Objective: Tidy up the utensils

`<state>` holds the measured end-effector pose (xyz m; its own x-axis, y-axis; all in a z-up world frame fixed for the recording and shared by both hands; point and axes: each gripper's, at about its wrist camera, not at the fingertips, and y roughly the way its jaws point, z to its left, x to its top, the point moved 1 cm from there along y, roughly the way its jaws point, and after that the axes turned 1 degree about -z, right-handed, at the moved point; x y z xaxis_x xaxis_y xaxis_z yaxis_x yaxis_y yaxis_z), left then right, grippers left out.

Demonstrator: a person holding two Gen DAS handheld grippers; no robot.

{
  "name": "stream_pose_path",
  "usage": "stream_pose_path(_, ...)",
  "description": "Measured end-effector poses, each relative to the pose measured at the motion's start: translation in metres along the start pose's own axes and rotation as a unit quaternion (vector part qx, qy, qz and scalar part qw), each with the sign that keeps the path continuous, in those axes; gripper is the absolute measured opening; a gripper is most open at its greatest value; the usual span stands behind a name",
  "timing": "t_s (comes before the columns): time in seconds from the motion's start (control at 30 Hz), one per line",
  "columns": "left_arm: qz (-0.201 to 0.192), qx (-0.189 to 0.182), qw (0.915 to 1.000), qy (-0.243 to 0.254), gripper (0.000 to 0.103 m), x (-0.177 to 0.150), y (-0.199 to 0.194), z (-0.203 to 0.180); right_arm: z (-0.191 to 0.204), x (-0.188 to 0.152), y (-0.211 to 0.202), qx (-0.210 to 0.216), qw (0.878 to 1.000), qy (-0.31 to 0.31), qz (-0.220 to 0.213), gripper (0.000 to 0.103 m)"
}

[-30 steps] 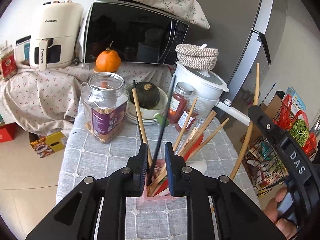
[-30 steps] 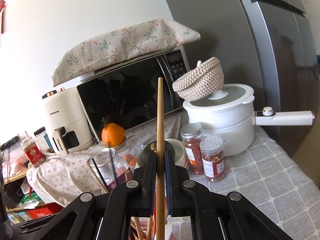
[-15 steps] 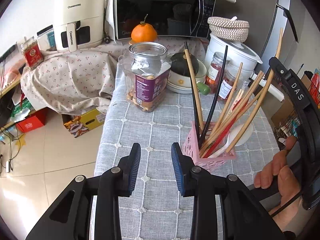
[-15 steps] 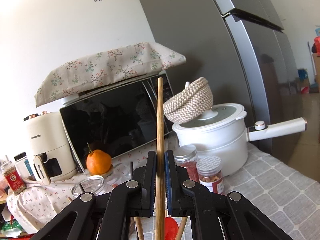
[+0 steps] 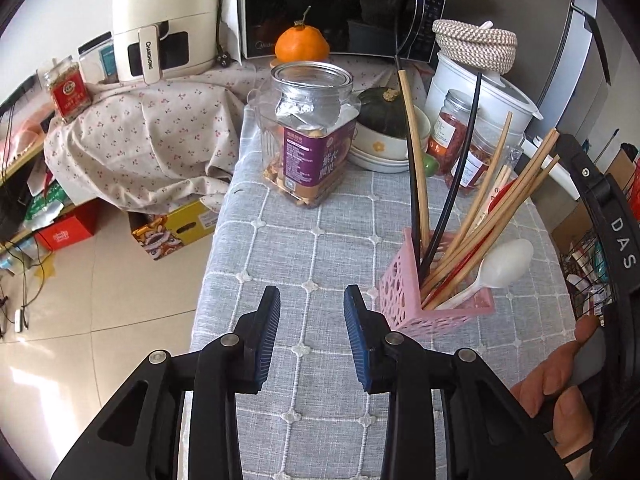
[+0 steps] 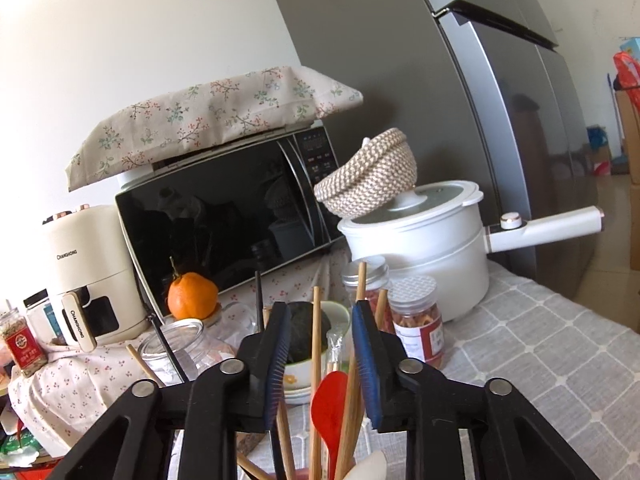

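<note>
A pink perforated basket (image 5: pixel 400 296) stands on the grey checked tablecloth (image 5: pixel 312 240). It holds several wooden chopsticks (image 5: pixel 496 212), two black chopsticks (image 5: pixel 452 188), a white spoon (image 5: pixel 504 264) and a red spoon (image 6: pixel 330 404). My left gripper (image 5: pixel 312 336) is open and empty, low over the cloth to the left of the basket. My right gripper (image 6: pixel 320 344) is open just above the basket, with wooden chopsticks (image 6: pixel 316 344) and the red spoon standing between its fingers, not gripped.
A clear jar with a purple label (image 5: pixel 310 136) stands behind the basket. Bowls with a green squash (image 5: pixel 384 120), two red-filled jars (image 6: pixel 416 320), a white pot (image 6: pixel 432 248), a microwave (image 6: pixel 224 228) and an orange (image 5: pixel 302 44) crowd the back. The table's left edge (image 5: pixel 208 264) drops to the floor.
My right gripper has opened and let go of the wooden chopstick, which now stands in the basket. My left gripper has drawn back and left from the basket, still open.
</note>
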<state>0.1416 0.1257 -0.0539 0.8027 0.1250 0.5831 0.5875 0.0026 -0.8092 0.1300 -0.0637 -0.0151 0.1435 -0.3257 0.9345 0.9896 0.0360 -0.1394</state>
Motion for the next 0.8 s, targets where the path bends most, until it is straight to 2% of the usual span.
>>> stream_pose_path(0.03, -0.001, -0.003, 1.0000, 0.001, 0.041, -0.001, -0.001, -0.002, -0.002, 0.004, -0.003, 0.002, 1.000, 0.000, 0.005, 0.034)
stream_pose_path(0.2, -0.015, -0.008, 0.9996, 0.021, 0.058, -0.008, -0.012, -0.019, -0.018, 0.026, -0.017, 0.008, 0.999, -0.018, 0.047, 0.051)
stream_pose_path(0.33, -0.029, -0.010, 0.9991, 0.029, 0.072, -0.017, -0.027, -0.034, -0.040, 0.036, -0.029, -0.011, 0.994, -0.033, 0.099, 0.060)
stream_pose_path(0.57, -0.038, -0.022, 0.9981, 0.044, 0.083, -0.040, -0.053, -0.061, -0.083, 0.037, -0.051, -0.037, 0.975, -0.052, 0.213, 0.077)
stream_pose_path(0.7, -0.049, -0.013, 0.9965, 0.067, 0.088, -0.053, -0.065, -0.077, -0.096, 0.033, -0.065, -0.037, 0.963, -0.063, 0.259, 0.085)
stream_pose_path(0.8, -0.046, -0.015, 0.9962, 0.073, 0.089, -0.061, -0.071, -0.083, -0.100, 0.033, -0.075, -0.035, 0.959, -0.069, 0.272, 0.089)
